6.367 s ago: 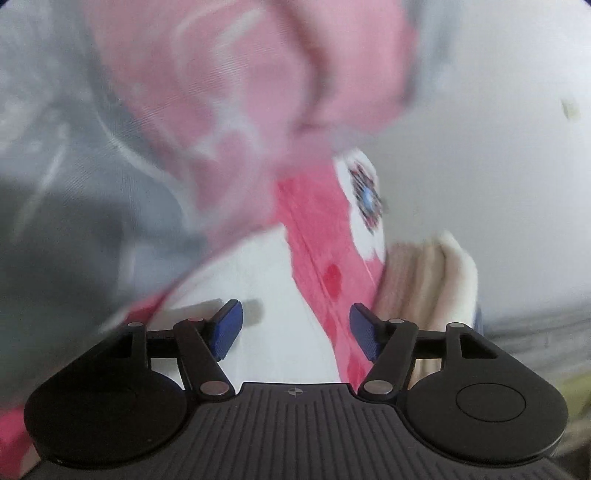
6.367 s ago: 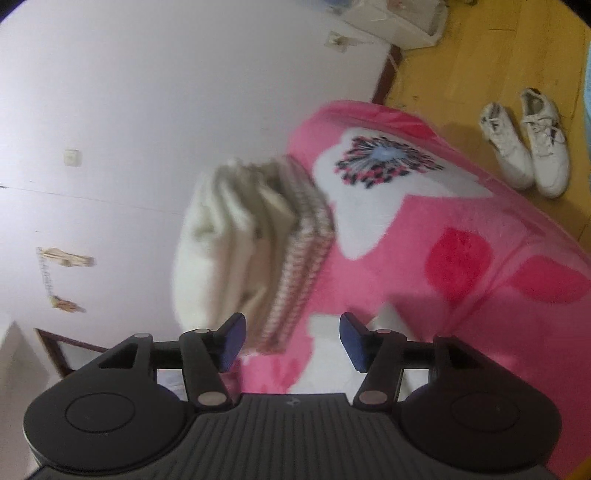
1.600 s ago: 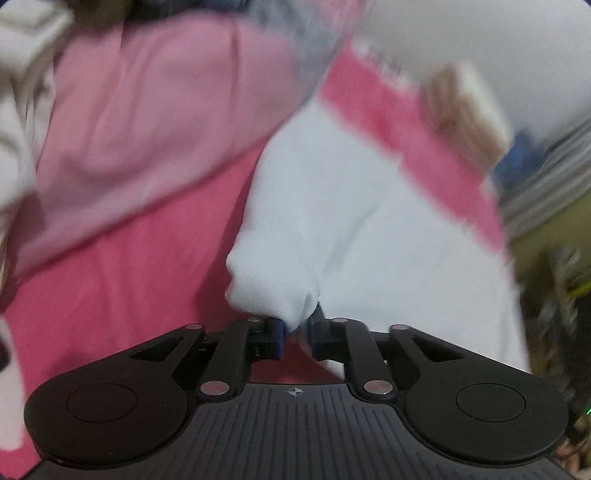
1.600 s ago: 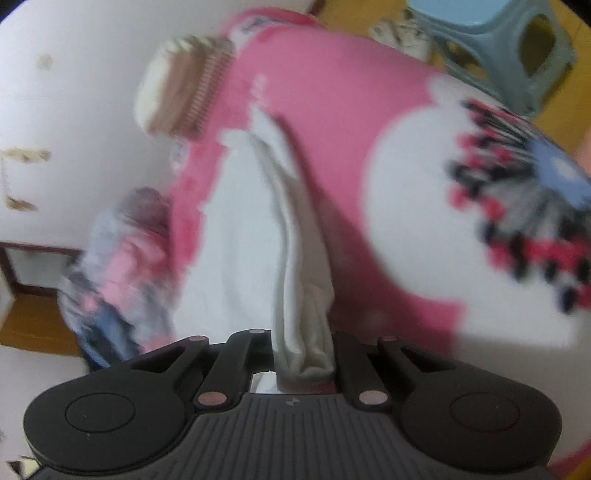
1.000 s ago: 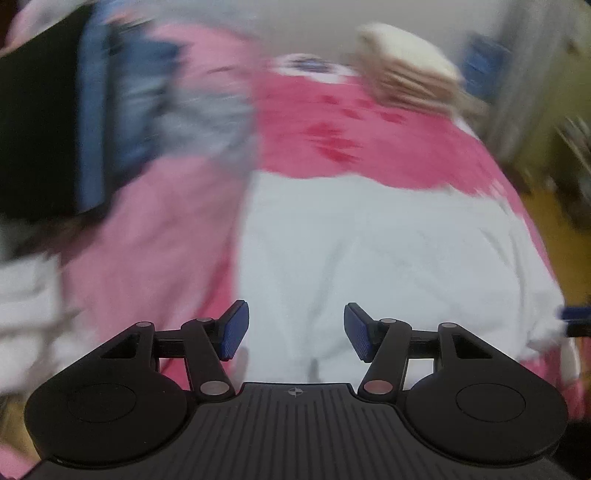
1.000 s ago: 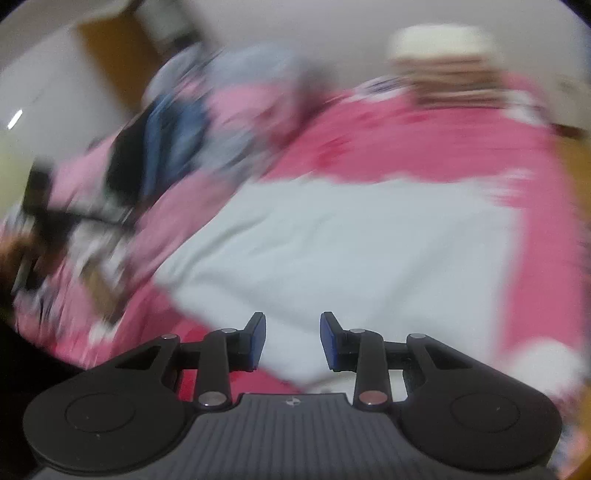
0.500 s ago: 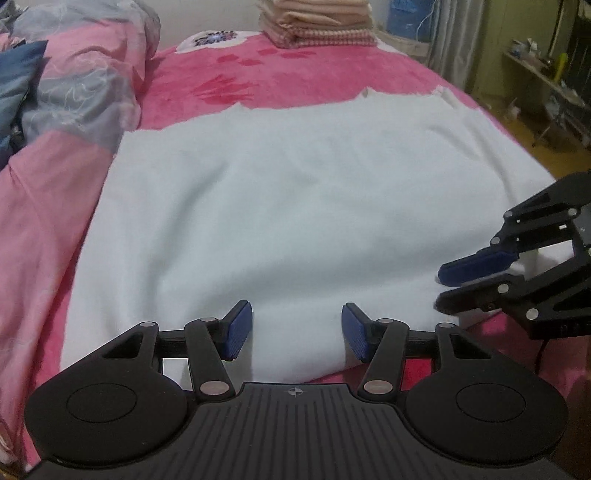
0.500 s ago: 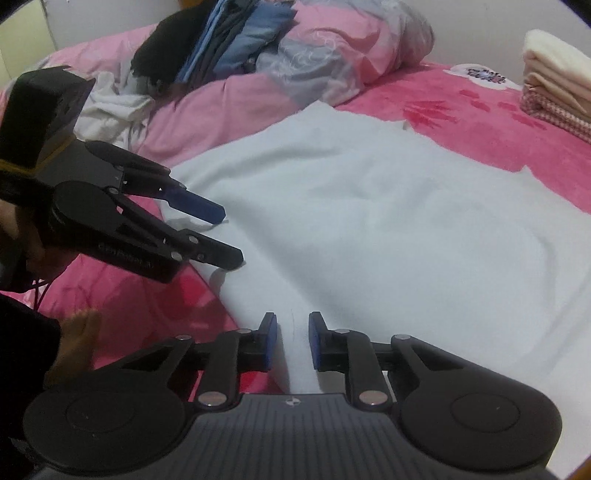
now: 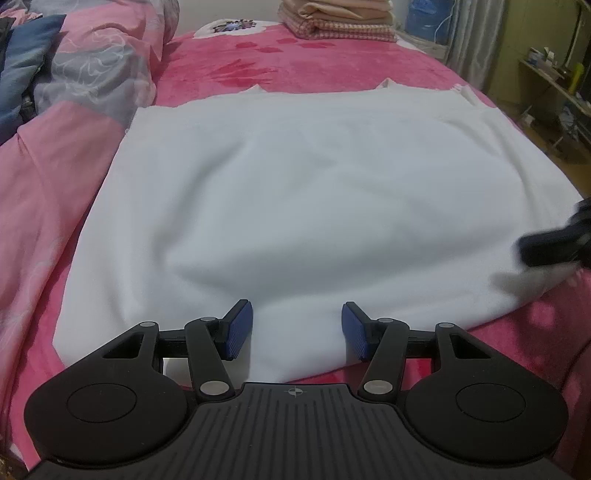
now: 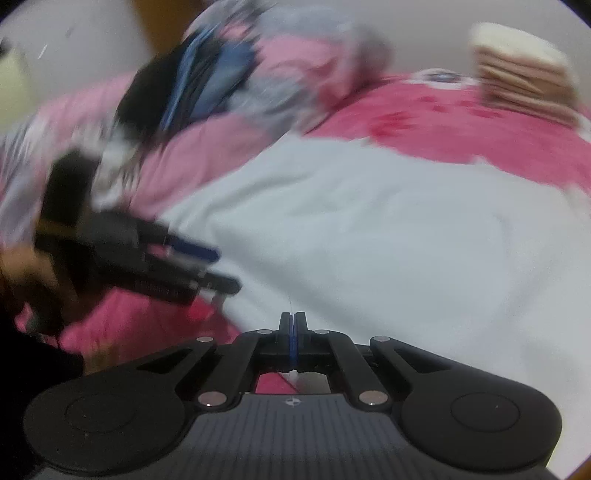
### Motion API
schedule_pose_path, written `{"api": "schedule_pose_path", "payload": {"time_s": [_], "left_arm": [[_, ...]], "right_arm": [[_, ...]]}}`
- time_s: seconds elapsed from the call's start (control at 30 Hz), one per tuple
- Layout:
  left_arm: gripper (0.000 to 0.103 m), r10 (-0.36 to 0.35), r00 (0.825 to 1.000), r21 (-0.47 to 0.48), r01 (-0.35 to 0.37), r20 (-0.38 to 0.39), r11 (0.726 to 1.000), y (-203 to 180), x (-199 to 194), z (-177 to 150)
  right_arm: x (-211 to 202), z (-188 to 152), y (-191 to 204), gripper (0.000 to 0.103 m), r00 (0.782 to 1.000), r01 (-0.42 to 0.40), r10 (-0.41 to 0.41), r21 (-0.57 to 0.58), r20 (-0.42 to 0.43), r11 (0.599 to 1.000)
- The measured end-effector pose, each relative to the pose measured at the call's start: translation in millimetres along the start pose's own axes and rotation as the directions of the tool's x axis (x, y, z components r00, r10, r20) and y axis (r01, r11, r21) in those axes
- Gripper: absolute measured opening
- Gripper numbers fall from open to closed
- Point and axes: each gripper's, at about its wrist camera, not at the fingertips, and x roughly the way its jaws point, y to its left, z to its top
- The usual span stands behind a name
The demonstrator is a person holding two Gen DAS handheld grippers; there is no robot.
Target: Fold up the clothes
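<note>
Your white garment [image 9: 314, 192] lies spread flat across the pink blanket [image 9: 332, 66] on the bed, its near hem running along the edge closest to you. Your left gripper [image 9: 297, 330] hovers over that near hem with its blue-padded fingers [image 9: 238, 328] spread wide apart, nothing between them, the white cloth showing through the gap. Your right gripper [image 10: 292, 325] has its fingers pressed fully together at the garment's near edge; a little white cloth shows just behind the tips, but you cannot tell from the right wrist view whether the fabric is actually pinched between them. In the left wrist view the right gripper appears only as a dark blur at the far right, beside the garment's right-hand corner. In the right wrist view your left gripper sits off to the left, blurred, at the garment's near left edge. At the far end of the bed a stack of folded towels [image 9: 336, 18] rests on the blanket, well apart from the garment. To the left, a rumpled pink and grey quilt [image 9: 92, 62] lies alongside the garment, with dark blue clothing [image 9: 22, 70] piled on it.
</note>
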Motion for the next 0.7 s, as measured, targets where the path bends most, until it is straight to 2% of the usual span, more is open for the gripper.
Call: {"api": "schedule_pose_path", "payload": {"time_s": [0.07, 0.17, 0.23, 0.3, 0.33, 0.4, 0.43, 0.47, 0.5, 0.53, 0.6, 0.63, 0.7], "left_arm": [[0.054, 0.003, 1.000, -0.001, -0.003, 0.000, 1.000, 0, 0, 0], [0.054, 0.012, 1.000, 0.000, -0.012, -0.001, 1.000, -1, -1, 1], [0.054, 0.020, 1.000, -0.001, -0.020, -0.002, 1.000, 0, -1, 1], [0.054, 0.023, 1.000, -0.006, -0.023, -0.005, 1.000, 1, -1, 2], [0.055, 0.025, 1.000, -0.010, -0.025, -0.007, 1.000, 2, -1, 2], [0.055, 0.028, 1.000, -0.019, -0.029, -0.011, 0.999, 2, -1, 3], [0.055, 0.030, 0.999, -0.023, -0.030, -0.014, 0.999, 2, -1, 3], [0.055, 0.032, 0.999, -0.027, -0.032, -0.016, 0.999, 2, -1, 4], [0.055, 0.033, 0.999, -0.031, -0.034, -0.019, 0.999, 2, -1, 4], [0.055, 0.035, 0.999, -0.035, -0.036, -0.021, 0.999, 2, -1, 5], [0.055, 0.040, 0.999, -0.034, -0.041, -0.023, 0.999, 2, -1, 6], [0.055, 0.043, 0.999, -0.033, -0.044, -0.023, 0.998, 2, -2, 7], [0.055, 0.049, 0.999, -0.032, -0.049, -0.021, 0.998, 1, -3, 9]], "right_arm": [[-23, -5, -13, 0.000, 0.999, 0.033, -0.036, 0.080, 0.040, 0.996], [-67, -14, -40, 0.000, 0.983, 0.134, -0.155, 0.193, 0.101, 0.972], [-100, -21, -66, 0.000, 0.934, 0.299, -0.339, 0.278, 0.109, 0.913], [-134, -28, -93, 0.000, 0.853, 0.448, -0.512, 0.362, 0.100, 0.818], [-151, -32, -106, 0.000, 0.802, 0.514, -0.591, 0.402, 0.089, 0.758], [-184, -38, -133, 0.005, 0.679, 0.627, -0.732, 0.477, 0.055, 0.617], [-198, -42, -147, 0.019, 0.613, 0.673, -0.790, 0.512, 0.018, 0.534], [-206, -46, -163, 0.048, 0.565, 0.704, -0.824, 0.550, -0.050, 0.449], [-212, -51, -178, 0.058, 0.544, 0.705, -0.834, 0.589, -0.094, 0.394], [-216, -55, -189, 0.069, 0.542, 0.691, -0.834, 0.622, -0.107, 0.369], [-213, -56, -205, 0.069, 0.550, 0.666, -0.827, 0.658, -0.116, 0.351], [-207, -50, -209, 0.069, 0.563, 0.658, -0.819, 0.660, -0.110, 0.364], [-190, -35, -212, 0.069, 0.617, 0.617, -0.785, 0.658, -0.064, 0.431]]}}
